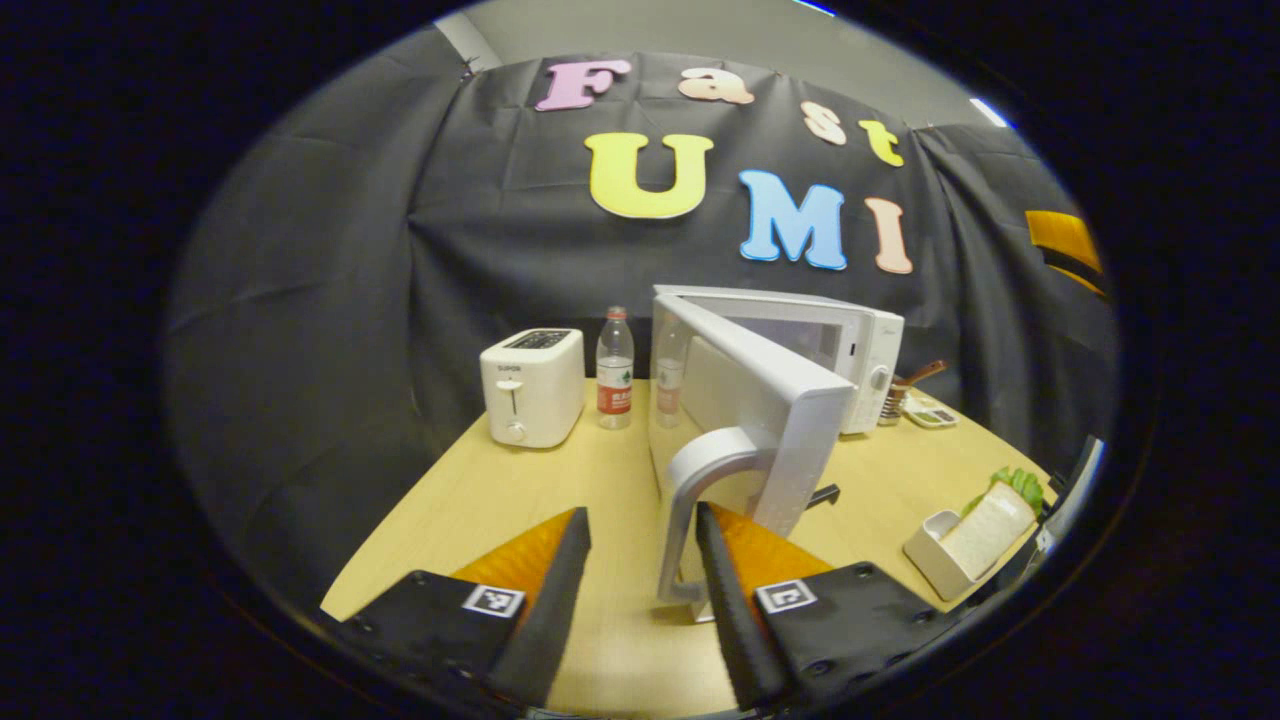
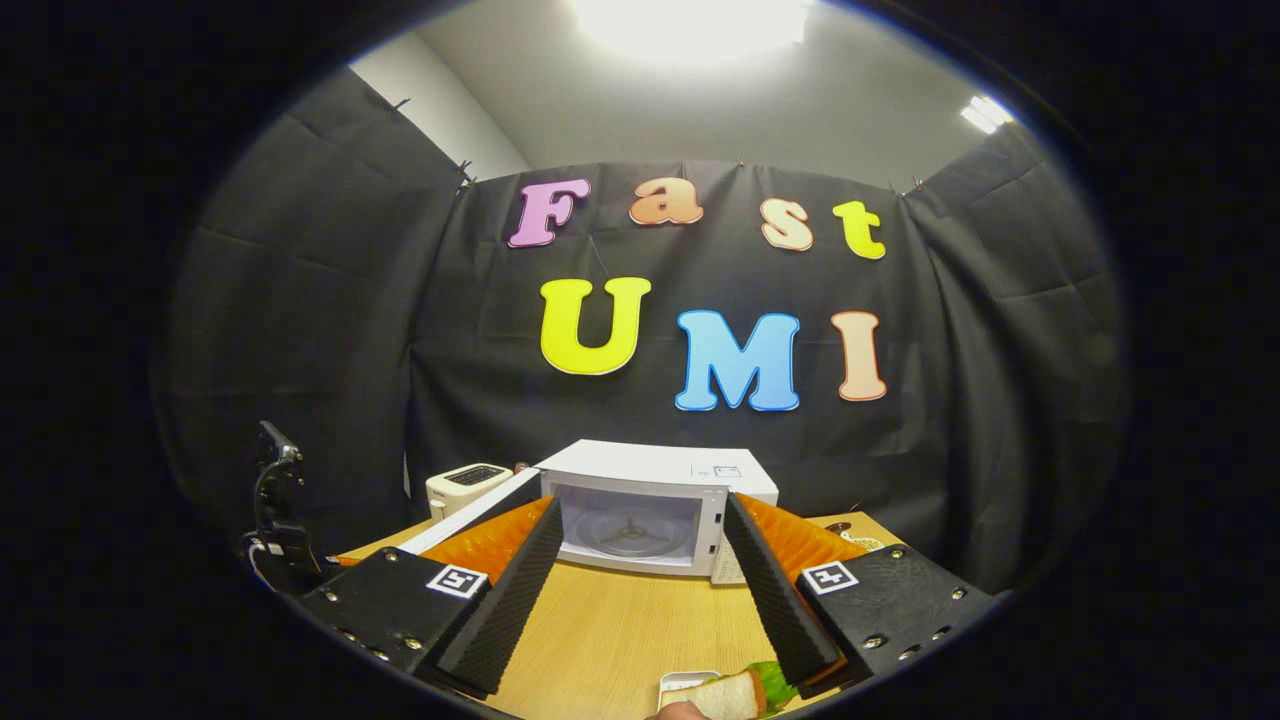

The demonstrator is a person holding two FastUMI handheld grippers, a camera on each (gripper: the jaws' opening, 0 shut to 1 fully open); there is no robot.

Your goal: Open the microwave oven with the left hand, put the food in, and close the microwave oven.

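Observation:
The white microwave [image 1: 860,345] stands at the back of the wooden table [image 1: 500,490], its door [image 1: 770,385] swung wide toward me. My left gripper [image 1: 640,512] is open, and the door's grey handle [image 1: 688,490] lies between its fingers, close to the right finger [image 1: 725,590]. The food, a sandwich with lettuce [image 1: 985,530], rests in a small white tray [image 1: 930,555] on the right of the table. In the right gripper view the open cavity with its turntable [image 2: 630,528] faces me. My right gripper [image 2: 640,500] is open just above the sandwich [image 2: 725,695].
A white toaster [image 1: 532,385] and a water bottle [image 1: 614,368] stand left of the microwave. A small dish with utensils [image 1: 925,405] sits to its right. A black device with a cable [image 2: 275,510] is at the left edge of the right gripper view.

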